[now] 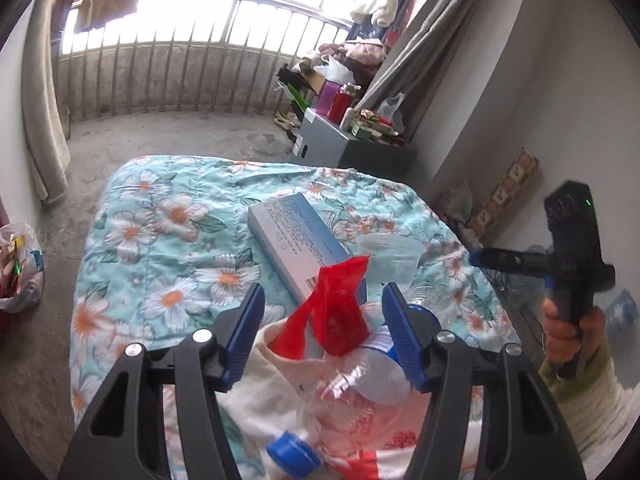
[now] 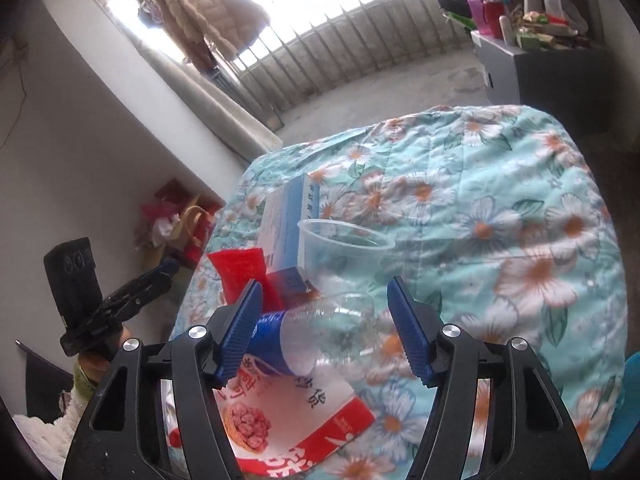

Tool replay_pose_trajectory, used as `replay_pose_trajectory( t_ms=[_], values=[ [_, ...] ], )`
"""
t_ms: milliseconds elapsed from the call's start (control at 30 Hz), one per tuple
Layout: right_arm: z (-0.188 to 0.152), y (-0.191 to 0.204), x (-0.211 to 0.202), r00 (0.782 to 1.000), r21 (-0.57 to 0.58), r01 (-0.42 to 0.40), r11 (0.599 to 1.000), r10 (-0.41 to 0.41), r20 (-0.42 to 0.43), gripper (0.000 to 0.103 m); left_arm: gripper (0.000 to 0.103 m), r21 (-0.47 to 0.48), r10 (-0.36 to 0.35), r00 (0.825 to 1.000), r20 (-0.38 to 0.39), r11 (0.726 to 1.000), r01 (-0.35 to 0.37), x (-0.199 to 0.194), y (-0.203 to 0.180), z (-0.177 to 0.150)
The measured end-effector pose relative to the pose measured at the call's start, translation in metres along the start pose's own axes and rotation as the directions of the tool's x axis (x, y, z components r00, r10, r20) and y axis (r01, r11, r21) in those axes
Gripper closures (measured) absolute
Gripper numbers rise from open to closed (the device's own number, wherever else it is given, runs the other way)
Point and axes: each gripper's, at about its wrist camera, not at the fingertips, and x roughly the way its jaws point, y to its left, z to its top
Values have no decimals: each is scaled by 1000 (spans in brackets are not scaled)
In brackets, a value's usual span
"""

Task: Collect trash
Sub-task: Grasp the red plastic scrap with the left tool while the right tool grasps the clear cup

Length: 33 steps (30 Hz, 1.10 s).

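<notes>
On the flowered quilt [image 1: 160, 240] lie a blue and white box [image 1: 296, 236], a clear plastic cup [image 1: 390, 256], a red wrapper [image 1: 336, 312] and a clear bottle [image 1: 372, 376] with a blue label. A loose blue cap [image 1: 292, 450] lies near the front. My left gripper [image 1: 323, 300] stands open with the red wrapper between its fingers, untouched. My right gripper [image 2: 325, 286] is open over the bottle [image 2: 332, 328], which lies on a red and white printed bag [image 2: 304, 420]. The cup [image 2: 340, 248] and box [image 2: 284, 220] lie just beyond.
A plastic bag of rubbish [image 1: 20, 268] sits on the floor at the left. A grey cabinet [image 1: 332, 140] piled with clutter stands beyond the quilt by the right wall. A metal railing [image 1: 180, 72] closes the far side. Red bags [image 2: 176, 220] lean against the wall.
</notes>
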Motion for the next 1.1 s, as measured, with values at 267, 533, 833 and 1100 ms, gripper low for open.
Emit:
replay_pose_trajectory(
  t_ms=[267, 533, 833, 1100],
  values=[
    [20, -74, 46, 979, 461, -125, 878, 186, -88, 58, 48, 14, -51, 996, -73, 999, 52, 38, 7, 11],
    [23, -109, 74, 954, 606, -123, 786, 262, -146, 68, 57, 77, -31, 983, -179, 996, 45, 74, 0, 7],
    [11, -121, 80, 937, 643, -107, 758, 293, -189, 92, 85, 46, -46, 981, -190, 997, 55, 81, 3, 5],
    [13, -119, 65, 940, 635, -154, 757, 310, -142, 98, 94, 57, -38, 989, -141, 997, 46, 68, 1, 7]
  ],
)
